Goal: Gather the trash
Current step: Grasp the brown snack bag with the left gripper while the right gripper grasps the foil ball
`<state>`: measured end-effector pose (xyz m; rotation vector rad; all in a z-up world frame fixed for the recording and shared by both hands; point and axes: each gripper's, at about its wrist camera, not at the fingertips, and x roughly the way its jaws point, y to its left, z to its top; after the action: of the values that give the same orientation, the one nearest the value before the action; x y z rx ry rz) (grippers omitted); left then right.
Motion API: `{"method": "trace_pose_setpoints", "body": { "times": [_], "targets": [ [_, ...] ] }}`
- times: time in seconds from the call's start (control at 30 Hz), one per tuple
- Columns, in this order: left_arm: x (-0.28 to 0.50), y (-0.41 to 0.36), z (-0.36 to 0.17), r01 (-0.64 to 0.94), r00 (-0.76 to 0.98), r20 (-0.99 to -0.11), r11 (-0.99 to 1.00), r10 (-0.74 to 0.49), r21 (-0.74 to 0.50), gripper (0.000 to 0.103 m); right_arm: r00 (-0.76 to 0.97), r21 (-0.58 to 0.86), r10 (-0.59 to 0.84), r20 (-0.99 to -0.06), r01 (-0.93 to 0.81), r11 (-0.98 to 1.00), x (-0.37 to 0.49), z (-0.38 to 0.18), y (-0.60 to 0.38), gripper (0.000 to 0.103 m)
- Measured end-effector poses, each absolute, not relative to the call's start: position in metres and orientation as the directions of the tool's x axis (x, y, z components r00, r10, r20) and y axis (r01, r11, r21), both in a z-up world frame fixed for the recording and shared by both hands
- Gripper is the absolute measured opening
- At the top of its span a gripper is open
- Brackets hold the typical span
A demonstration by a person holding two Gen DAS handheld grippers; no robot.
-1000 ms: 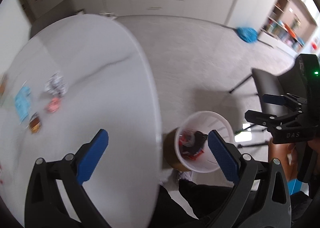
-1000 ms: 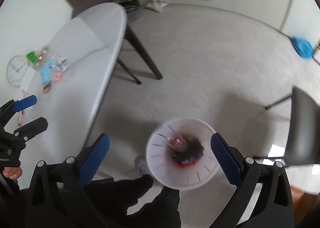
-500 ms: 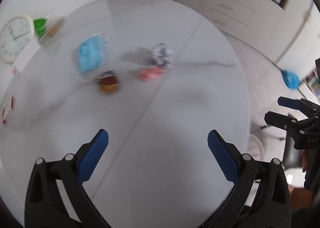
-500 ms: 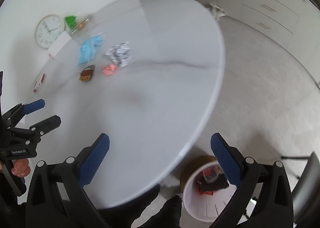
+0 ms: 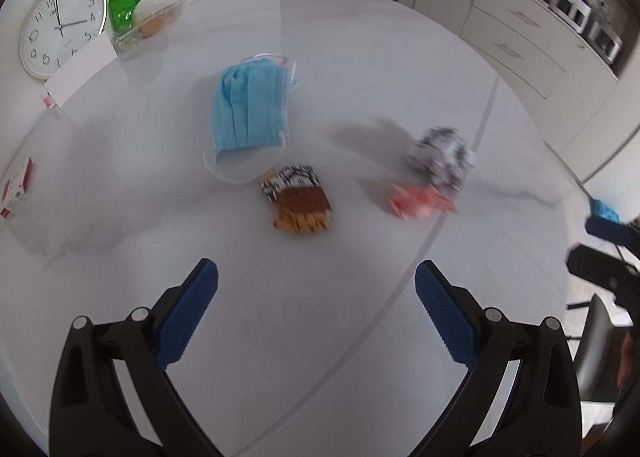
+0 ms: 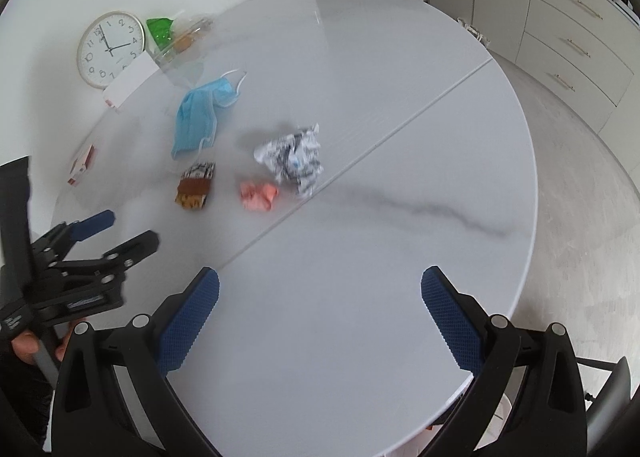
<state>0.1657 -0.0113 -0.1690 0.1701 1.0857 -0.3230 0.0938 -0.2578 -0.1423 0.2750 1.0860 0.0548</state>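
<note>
Since a second ago you've swung both claws, left [image 5: 316,297] and right [image 6: 320,301], from bin to table [image 6: 400,257], wide and empty; wrapper [image 5: 300,203] print unreadable.

My left wrist camera looks down past its open fingers at the table [image 5: 320,337]; my right camera views from farther right. Both share the blue mask [image 5: 251,107] [image 6: 198,117] ahead.

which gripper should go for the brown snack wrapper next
Probably left: the left gripper is open and empty with the brown snack wrapper almost straight ahead. The right gripper is open too, but the wrapper lies off to its left.
</note>
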Motion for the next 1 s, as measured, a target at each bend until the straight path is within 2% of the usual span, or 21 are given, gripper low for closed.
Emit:
{"method": "trace_pose_setpoints", "body": {
  "times": [0.13, 0.37, 0.43, 0.47, 0.53, 0.63, 1.0],
  "targets": [
    [0.197, -0.015, -0.19, 0.294, 0.397, -0.906, 0.955, -0.149, -0.028, 0.084, 0.461, 0.248, 0.175, -0.87, 0.102, 0.963, 0.108, -0.149, -0.26, 0.1],
    [0.222, -0.02, -0.209, 0.245, 0.381, -0.916, 0.969, -0.122, -0.027, 0.082, 0.442, 0.237, 0.173, -0.88, 0.093, 0.967, 0.136, -0.161, -0.262, 0.1],
    [0.225, -0.023, -0.213, 0.236, 0.371, -0.922, 0.972, -0.115, -0.026, 0.069, 0.439, 0.233, 0.172, -0.882, 0.087, 0.969, 0.143, -0.162, -0.26, 0.1],
    [0.227, -0.023, -0.215, 0.232, 0.362, -0.926, 0.972, -0.11, -0.026, 0.068, 0.439, 0.229, 0.171, -0.882, 0.082, 0.97, 0.147, -0.163, -0.259, 0.1],
    [0.229, -0.025, -0.221, 0.22, 0.346, -0.935, 0.975, -0.083, -0.005, 0.056, 0.438, 0.221, 0.169, -0.883, 0.071, 0.973, 0.154, -0.163, -0.258, 0.1],
    [0.23, -0.025, -0.224, 0.205, 0.348, -0.935, 0.979, -0.072, 0.001, 0.045, 0.438, 0.209, 0.165, -0.884, 0.054, 0.977, 0.164, -0.164, -0.253, 0.1],
    [0.233, -0.005, -0.22, 0.193, 0.333, -0.932, 0.978, -0.142, -0.08, 0.042, 0.416, 0.23, 0.207, -0.886, 0.006, 0.973, 0.201, -0.183, -0.234, 0.1]
  ]
}}
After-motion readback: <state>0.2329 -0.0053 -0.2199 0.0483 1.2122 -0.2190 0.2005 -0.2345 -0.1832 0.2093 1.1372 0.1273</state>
